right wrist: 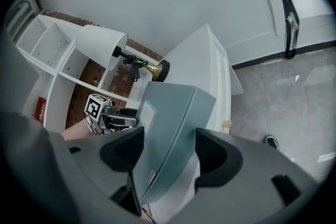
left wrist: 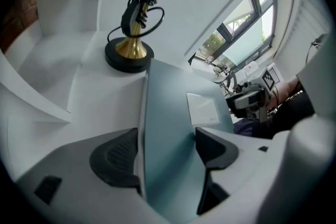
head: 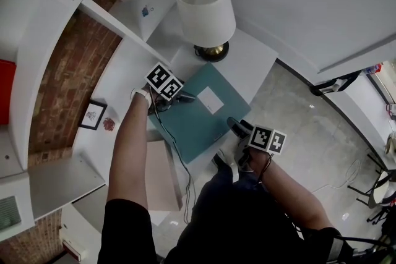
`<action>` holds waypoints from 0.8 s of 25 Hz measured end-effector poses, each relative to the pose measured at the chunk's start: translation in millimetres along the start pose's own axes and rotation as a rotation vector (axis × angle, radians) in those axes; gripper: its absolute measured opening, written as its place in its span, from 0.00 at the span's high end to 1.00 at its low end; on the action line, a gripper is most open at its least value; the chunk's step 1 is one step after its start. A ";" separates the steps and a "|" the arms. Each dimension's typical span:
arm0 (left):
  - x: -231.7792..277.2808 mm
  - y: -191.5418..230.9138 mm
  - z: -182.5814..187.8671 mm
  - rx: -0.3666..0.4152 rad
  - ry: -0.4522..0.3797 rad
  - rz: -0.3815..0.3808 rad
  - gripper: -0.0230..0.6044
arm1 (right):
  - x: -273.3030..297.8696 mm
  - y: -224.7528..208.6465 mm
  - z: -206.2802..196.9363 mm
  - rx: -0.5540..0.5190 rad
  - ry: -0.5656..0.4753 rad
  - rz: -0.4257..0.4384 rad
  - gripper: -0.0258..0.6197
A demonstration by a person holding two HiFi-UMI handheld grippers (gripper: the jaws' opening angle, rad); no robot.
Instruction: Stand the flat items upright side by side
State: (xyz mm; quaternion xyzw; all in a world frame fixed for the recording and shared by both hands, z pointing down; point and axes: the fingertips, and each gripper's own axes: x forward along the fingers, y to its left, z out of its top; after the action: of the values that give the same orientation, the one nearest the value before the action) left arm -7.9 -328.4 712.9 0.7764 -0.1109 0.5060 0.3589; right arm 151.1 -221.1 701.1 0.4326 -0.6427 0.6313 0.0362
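A teal flat folder [head: 192, 117] with a white label lies on the white table [head: 250, 59], its near corner past the table's edge. My left gripper [head: 187, 97] is at the folder's far left edge. In the left gripper view the teal folder [left wrist: 168, 128] runs between the wide-open jaws of my left gripper [left wrist: 165, 149]. My right gripper [head: 238, 127] is at the near right edge. In the right gripper view the folder's spine [right wrist: 170, 113] sits between the jaws of my right gripper [right wrist: 168, 155], which stand apart. I see no squeeze from either.
A white-shaded lamp [head: 207, 12] with a brass foot stands just behind the folder. A pale pink flat item [head: 162, 176] lies on the table nearer me. White shelving [head: 55, 40] over a brick wall is on the left, with a small framed picture [head: 93, 114].
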 end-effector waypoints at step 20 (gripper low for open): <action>-56.6 -52.6 -3.9 0.060 -0.274 0.086 0.45 | -43.8 34.6 20.8 -0.281 -0.105 -0.067 0.67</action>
State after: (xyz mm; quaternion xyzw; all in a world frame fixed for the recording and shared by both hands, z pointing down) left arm -8.7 -298.8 641.4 0.8432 -0.1768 0.4132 0.2951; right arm 168.0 -222.2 644.0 0.4768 -0.7109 0.5102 0.0836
